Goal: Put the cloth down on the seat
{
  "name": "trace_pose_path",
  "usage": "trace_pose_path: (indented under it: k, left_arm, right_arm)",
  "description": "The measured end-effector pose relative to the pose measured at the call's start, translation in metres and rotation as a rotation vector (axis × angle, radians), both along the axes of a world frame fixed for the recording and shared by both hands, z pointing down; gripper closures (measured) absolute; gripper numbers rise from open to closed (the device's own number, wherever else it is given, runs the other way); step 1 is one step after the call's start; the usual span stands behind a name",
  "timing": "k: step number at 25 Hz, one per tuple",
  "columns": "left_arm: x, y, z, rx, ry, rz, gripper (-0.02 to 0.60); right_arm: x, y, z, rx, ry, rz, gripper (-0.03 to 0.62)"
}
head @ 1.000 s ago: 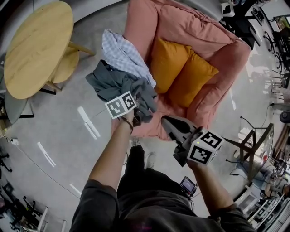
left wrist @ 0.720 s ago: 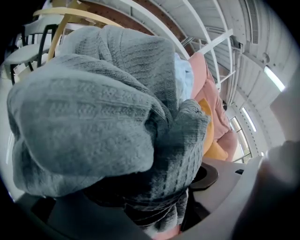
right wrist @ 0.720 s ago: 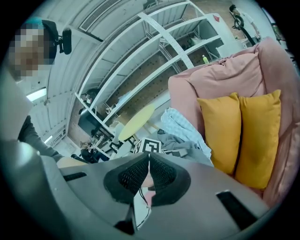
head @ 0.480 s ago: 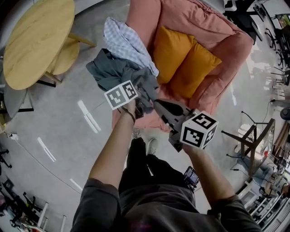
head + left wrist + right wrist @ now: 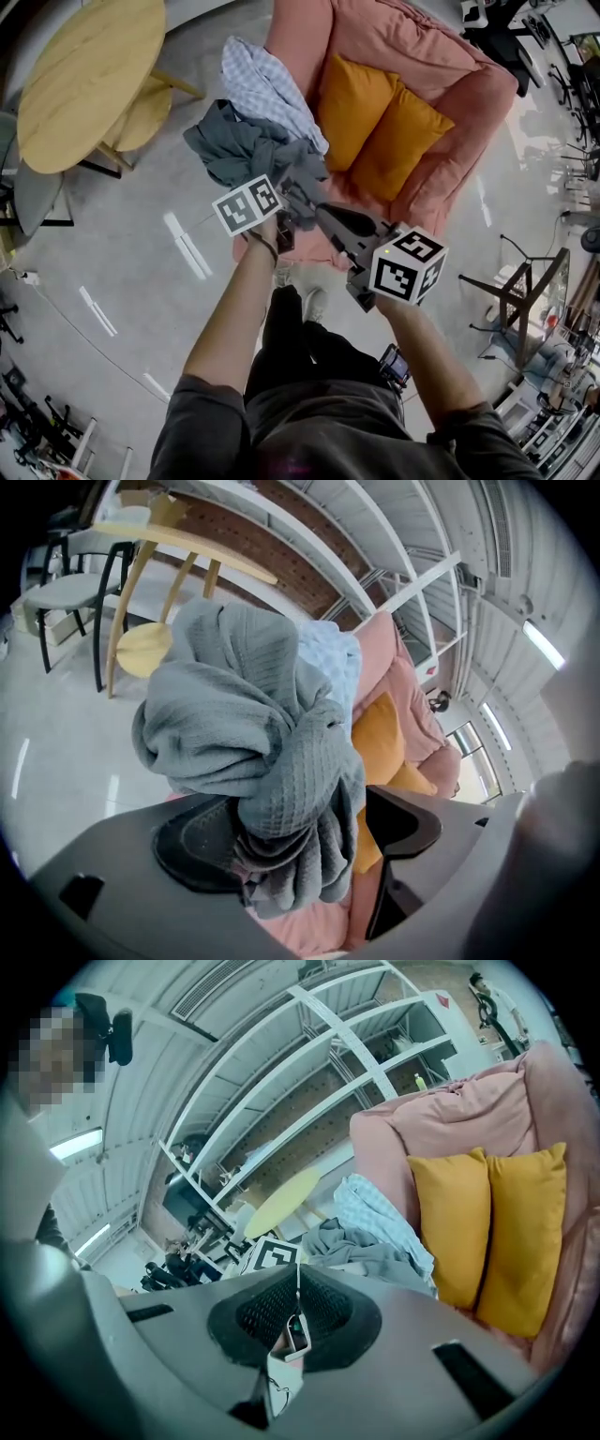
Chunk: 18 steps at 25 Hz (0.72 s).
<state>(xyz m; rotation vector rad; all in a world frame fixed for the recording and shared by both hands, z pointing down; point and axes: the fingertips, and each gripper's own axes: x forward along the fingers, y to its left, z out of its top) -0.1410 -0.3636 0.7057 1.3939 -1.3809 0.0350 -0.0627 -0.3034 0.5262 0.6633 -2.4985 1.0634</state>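
A crumpled grey waffle-weave cloth (image 5: pixel 248 150) hangs over the pink armchair's left arm and front corner. In the left gripper view the cloth (image 5: pixel 253 752) sits between the jaws of my left gripper (image 5: pixel 309 855), bunched against the left pad. The jaws are opening, and a gap shows between the cloth and the right jaw. In the head view my left gripper (image 5: pixel 292 202) is at the cloth's lower edge, above the seat's front edge (image 5: pixel 314 251). My right gripper (image 5: pixel 328 216) is shut and empty, its tip close beside the left one; the right gripper view shows its pads (image 5: pixel 295 1312) together.
The pink armchair (image 5: pixel 422 66) holds two orange cushions (image 5: pixel 375 141). A light checked cloth (image 5: pixel 267 89) lies on its left arm behind the grey one. A round wooden table (image 5: pixel 89 94) and a chair stand to the left on the grey floor.
My right gripper has moved left and up, close to the left gripper. The left gripper has stayed at the cloth.
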Motion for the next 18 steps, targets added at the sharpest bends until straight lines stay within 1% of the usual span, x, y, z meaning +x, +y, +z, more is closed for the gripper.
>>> trace_pose_path:
  k: [3,8,13,14,15,17,18]
  left_arm:
    - [-0.001,0.012,-0.012,0.011,-0.013,-0.01,0.173]
    - [-0.005,0.025,-0.034,0.04,0.003,-0.038,0.173]
    - [-0.007,0.029,-0.053,0.077,-0.018,-0.004,0.18]
    - [-0.008,0.03,-0.057,0.084,-0.019,-0.003,0.202]
    - [-0.01,0.031,-0.062,0.096,-0.022,-0.002,0.246]
    - [-0.01,0.035,-0.076,0.127,-0.036,0.02,0.4]
    - [-0.008,0.037,-0.084,0.145,-0.044,0.038,0.447]
  right_arm:
    - [0.0,0.002,-0.009,0.013,-0.006,0.005,0.577]
    - [-0.005,0.006,-0.026,0.038,-0.021,0.002,0.577]
    - [-0.005,0.004,-0.04,0.062,-0.03,0.007,0.577]
    - [-0.006,0.003,-0.043,0.068,-0.032,0.008,0.577]
    - [-0.006,0.003,-0.046,0.073,-0.035,0.009,0.577]
    - [-0.006,0.003,-0.052,0.079,-0.039,0.011,0.577]
    - [-0.005,0.003,-0.055,0.081,-0.041,0.011,0.578]
